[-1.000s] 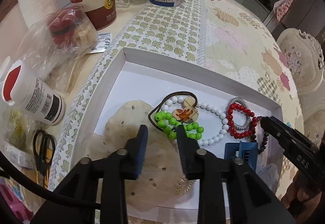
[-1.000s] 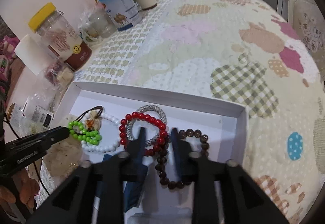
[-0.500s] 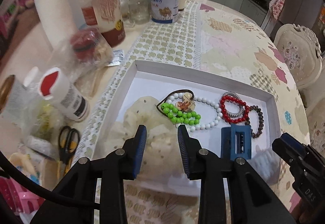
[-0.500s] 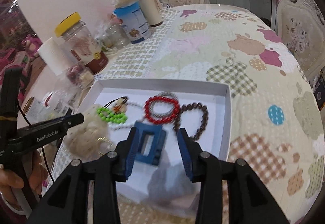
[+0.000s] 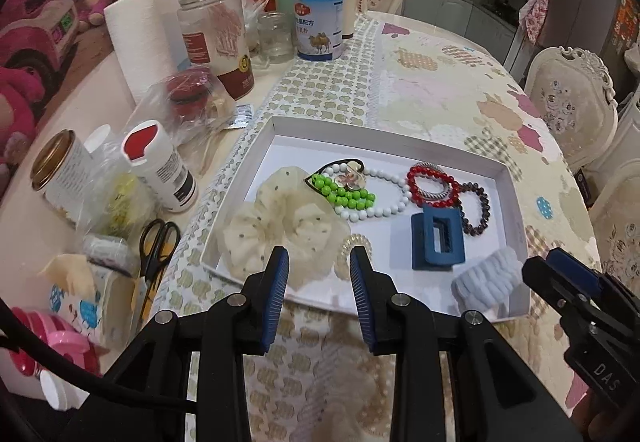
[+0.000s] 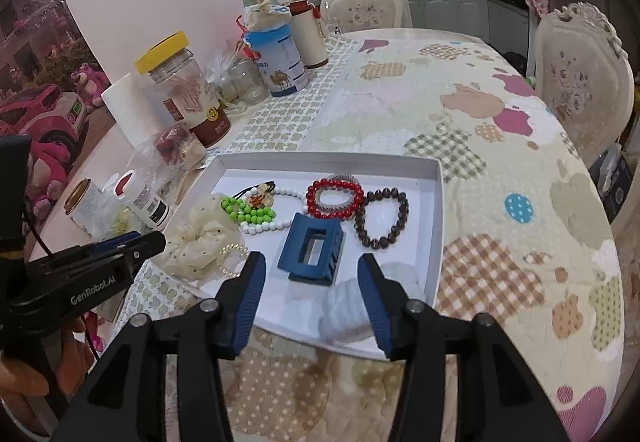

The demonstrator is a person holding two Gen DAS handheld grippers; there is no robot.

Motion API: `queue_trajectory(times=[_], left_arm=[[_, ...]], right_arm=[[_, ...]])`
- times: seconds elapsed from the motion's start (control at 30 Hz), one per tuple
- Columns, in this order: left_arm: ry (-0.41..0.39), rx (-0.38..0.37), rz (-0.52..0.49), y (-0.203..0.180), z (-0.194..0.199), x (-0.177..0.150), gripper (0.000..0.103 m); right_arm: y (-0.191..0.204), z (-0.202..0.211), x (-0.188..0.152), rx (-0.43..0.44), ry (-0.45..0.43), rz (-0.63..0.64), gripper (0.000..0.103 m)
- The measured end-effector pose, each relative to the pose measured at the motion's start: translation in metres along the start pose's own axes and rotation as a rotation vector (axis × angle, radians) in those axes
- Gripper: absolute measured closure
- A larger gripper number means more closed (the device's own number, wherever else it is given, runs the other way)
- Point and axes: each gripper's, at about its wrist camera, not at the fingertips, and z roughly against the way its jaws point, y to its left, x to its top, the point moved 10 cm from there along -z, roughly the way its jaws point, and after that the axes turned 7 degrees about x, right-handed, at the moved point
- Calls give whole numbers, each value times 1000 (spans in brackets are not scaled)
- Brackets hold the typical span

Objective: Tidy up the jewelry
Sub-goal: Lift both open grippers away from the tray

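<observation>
1. White tray [image 5: 508, 177] lies on the bench just ahead of both claws. It holds a cream scrunchie [image 5: 280, 226], a green bead bracelet [image 5: 344, 195] lying over a white bead strand [image 5: 384, 201], a red bead bracelet [image 5: 434, 187], a dark brown bead bracelet [image 5: 478, 209], a blue hair clip [image 5: 438, 238], a pale blue scrunchie [image 5: 484, 284] and a clear coil hair tie [image 5: 356, 248].
2. Left claw [image 5: 319, 296]: spread, holding nothing, over the tray's near edge; cream scrunchie and coil tie just beyond its tips.
3. Right claw [image 6: 311, 300]: spread wide, holding nothing; blue hair clip [image 6: 312, 248] just ahead between its fingers, pale blue scrunchie [image 6: 352, 306] by its right finger.
4. Hard to make out: a grey ring lies under the red bracelet, mostly covered. The coil tie is partly hidden by the left claw's right finger.
5. Left of the left claw, off the tray: scissors [image 5: 158, 246], white bottle [image 5: 160, 165], yellow-lidded jar [image 5: 214, 25], paper roll [image 5: 140, 41], blue-and-white tin [image 5: 320, 23].
</observation>
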Motion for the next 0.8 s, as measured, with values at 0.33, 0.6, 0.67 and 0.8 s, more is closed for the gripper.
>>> queue_trajectory(times=[0.33,0.6,0.67,0.8], left_arm=[[-32,-11,32,4,30,-12,76],[-64,0,44,10,46,-9,76],[-69,3,46,11,49,-8,76],[-77,1,47,10,55,-7,76]], right_arm=[[18,22,-11,-57,-16,32,49],[32,40,-6,-75,-68,55,43],[33,42,-5,-78,-71,58,43],[33,46,-4,-95,-77,57,43]])
